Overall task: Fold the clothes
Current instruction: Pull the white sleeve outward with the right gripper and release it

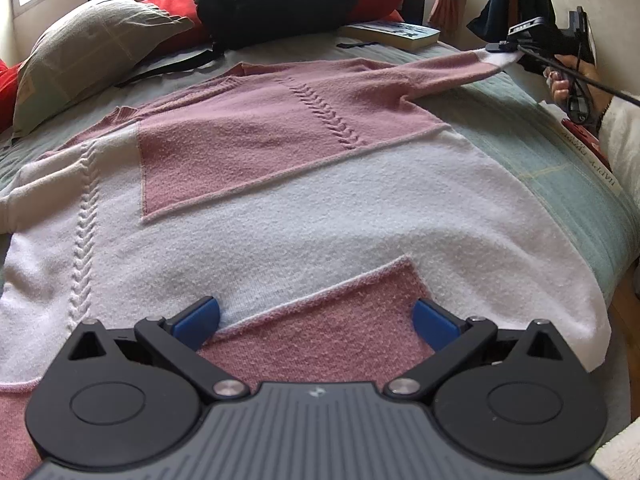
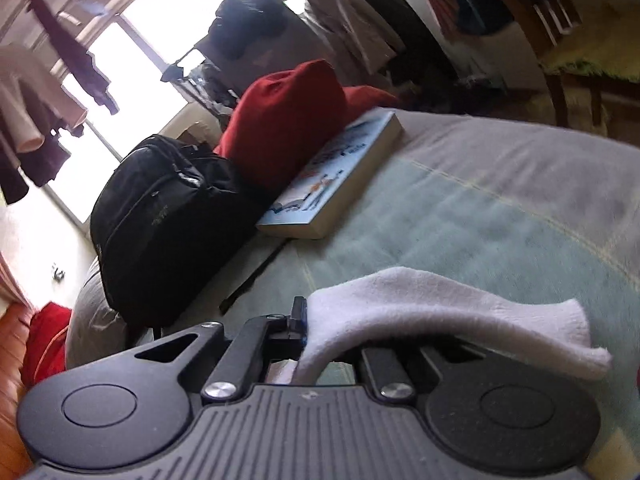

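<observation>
A pink and white knitted sweater (image 1: 280, 184) lies spread flat on the bed. My left gripper (image 1: 316, 318) hovers open over its lower hem, blue pads wide apart above a pink patch. At the far right, a hand holds my right gripper (image 1: 520, 54), which is shut on the white cuff of the sleeve (image 1: 448, 70) and stretches it out above the bedspread. In the right wrist view the white cuff (image 2: 440, 308) is pinched in my right gripper (image 2: 306, 332) and drapes over its right finger, hiding it.
A black backpack (image 2: 168, 224), red cushions (image 2: 284, 120) and a book (image 2: 336, 184) sit at the head of the bed. A grey pillow (image 1: 92, 52) lies at the left. The pale green bedspread (image 2: 460, 208) shows beyond the sleeve. Clothes hang by the window.
</observation>
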Available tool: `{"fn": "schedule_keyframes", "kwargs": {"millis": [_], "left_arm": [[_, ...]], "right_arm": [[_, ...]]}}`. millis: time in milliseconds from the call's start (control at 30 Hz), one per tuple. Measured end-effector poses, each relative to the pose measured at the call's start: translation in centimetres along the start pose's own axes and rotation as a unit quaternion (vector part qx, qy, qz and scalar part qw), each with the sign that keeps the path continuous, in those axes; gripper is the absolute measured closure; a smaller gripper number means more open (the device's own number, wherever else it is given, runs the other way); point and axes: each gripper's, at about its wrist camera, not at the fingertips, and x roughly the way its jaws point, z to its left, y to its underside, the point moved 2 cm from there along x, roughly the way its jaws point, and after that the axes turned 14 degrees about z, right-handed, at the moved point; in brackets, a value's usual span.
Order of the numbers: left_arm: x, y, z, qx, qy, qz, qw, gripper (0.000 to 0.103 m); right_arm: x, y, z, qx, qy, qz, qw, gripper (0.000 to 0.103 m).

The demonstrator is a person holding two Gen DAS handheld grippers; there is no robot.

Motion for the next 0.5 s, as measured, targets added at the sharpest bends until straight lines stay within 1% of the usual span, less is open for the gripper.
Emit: {"fn": "schedule_keyframes", "kwargs": {"millis": [67, 167, 200, 233, 267, 367, 400, 500], "left_arm": [[0.0, 0.0, 0.1, 0.001, 0.002, -0.001, 1.0000, 0.001], [0.1, 0.0, 0.2, 0.002, 0.004, -0.001, 1.0000, 0.001], [0.1, 0.0, 0.2, 0.003, 0.004, -0.002, 1.0000, 0.001], [0.1, 0.0, 0.2, 0.003, 0.004, -0.002, 1.0000, 0.001], [0.2, -0.1, 0.2, 0.003, 0.004, -0.003, 1.0000, 0.001], [0.3, -0.1, 0.1, 0.003, 0.001, -0.005, 1.0000, 0.001], [0.3, -0.1, 0.0, 0.002, 0.000, -0.005, 1.0000, 0.001], [0.3, 0.0, -0.1, 0.002, -0.003, -0.006, 1.0000, 0.001]], "right_arm": [[-0.3, 0.8, -1.0, 0.010, -0.002, 0.005, 1.000, 0.096], [-0.8, 2.5, -3.0, 0.032, 0.008, 0.034, 0.999, 0.094], [-1.0, 3.0, -3.8, 0.044, 0.008, 0.041, 0.998, 0.087], [-1.3, 3.6, -4.7, 0.062, 0.004, 0.047, 0.997, 0.070], [-1.6, 4.1, -5.5, 0.080, 0.001, 0.053, 0.995, 0.065], [-2.7, 4.9, -7.7, 0.139, -0.055, 0.034, 0.988, 0.061], [-2.8, 4.8, -8.3, 0.157, -0.068, 0.026, 0.985, 0.060], [-2.3, 4.1, -9.1, 0.185, -0.067, 0.013, 0.980, 0.060]]}}
